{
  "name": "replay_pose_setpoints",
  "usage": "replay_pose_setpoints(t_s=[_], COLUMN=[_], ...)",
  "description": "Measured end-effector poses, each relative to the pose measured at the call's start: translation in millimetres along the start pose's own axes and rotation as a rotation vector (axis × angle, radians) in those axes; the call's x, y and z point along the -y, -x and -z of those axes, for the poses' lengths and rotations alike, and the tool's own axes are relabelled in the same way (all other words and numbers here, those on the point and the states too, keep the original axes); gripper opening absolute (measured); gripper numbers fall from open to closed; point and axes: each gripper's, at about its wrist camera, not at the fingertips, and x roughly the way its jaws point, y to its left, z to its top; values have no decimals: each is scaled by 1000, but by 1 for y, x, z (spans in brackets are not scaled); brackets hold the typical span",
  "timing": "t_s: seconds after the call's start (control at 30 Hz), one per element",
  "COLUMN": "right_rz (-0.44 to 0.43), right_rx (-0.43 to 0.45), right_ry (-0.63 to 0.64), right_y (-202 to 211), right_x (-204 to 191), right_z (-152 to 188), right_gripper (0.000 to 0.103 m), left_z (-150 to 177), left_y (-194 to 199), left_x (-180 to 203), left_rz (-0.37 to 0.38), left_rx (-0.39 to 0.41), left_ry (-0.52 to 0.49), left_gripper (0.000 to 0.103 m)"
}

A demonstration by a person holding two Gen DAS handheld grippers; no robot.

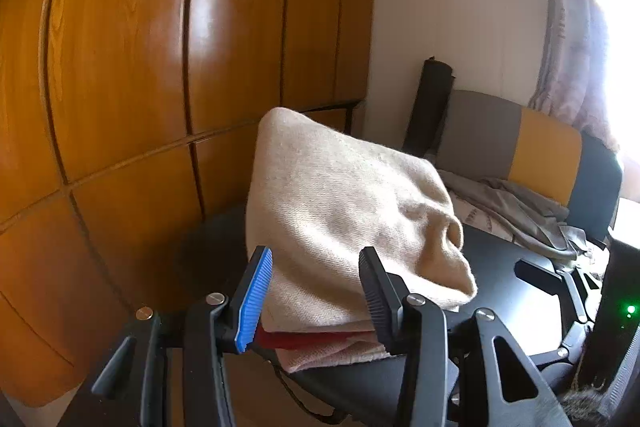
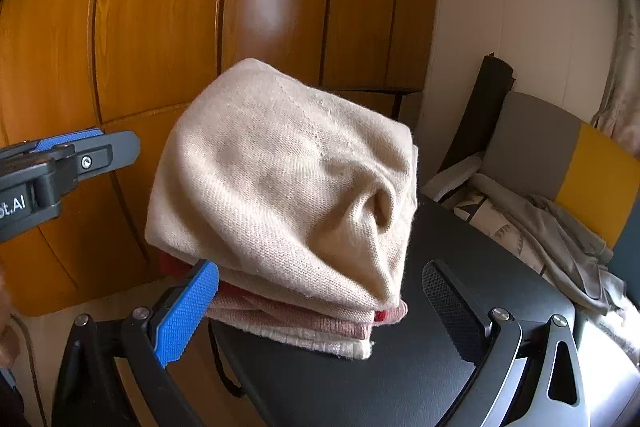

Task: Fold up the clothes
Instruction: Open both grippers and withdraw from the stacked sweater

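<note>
A stack of folded clothes [image 2: 280,187] lies on the left end of a black table [image 2: 400,387], with a cream knit on top and red, pink and white layers under it. My right gripper [image 2: 320,267] is open wide at the stack's near edge, its blue pad [image 2: 188,311] at the near-left corner. The left gripper [image 2: 116,141] hovers just left of the stack, apart from it. In the left wrist view the stack [image 1: 340,207] sits beyond the part-open left gripper [image 1: 314,253], nothing pinched. The right gripper's fingers [image 1: 536,277] show at the right.
Orange wooden wardrobe doors [image 2: 160,27] stand close behind and to the left. A grey and yellow chair [image 2: 532,147] at the right holds loose grey clothes [image 2: 560,247]. A black roll [image 2: 484,115] leans on the wall. A curtain [image 1: 572,47] hangs by a bright window.
</note>
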Motion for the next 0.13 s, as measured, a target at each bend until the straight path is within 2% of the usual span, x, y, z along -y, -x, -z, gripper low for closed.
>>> replay_pose_setpoints(t_s=[0.13], right_rz=[5], right_rx=[8], right_ry=[1], right_y=[9], right_x=[0], right_z=[4], right_gripper=[103], left_z=[0], left_y=[2], left_x=[2], left_rz=[-9], left_rx=[7], left_ry=[-8], left_gripper=[46])
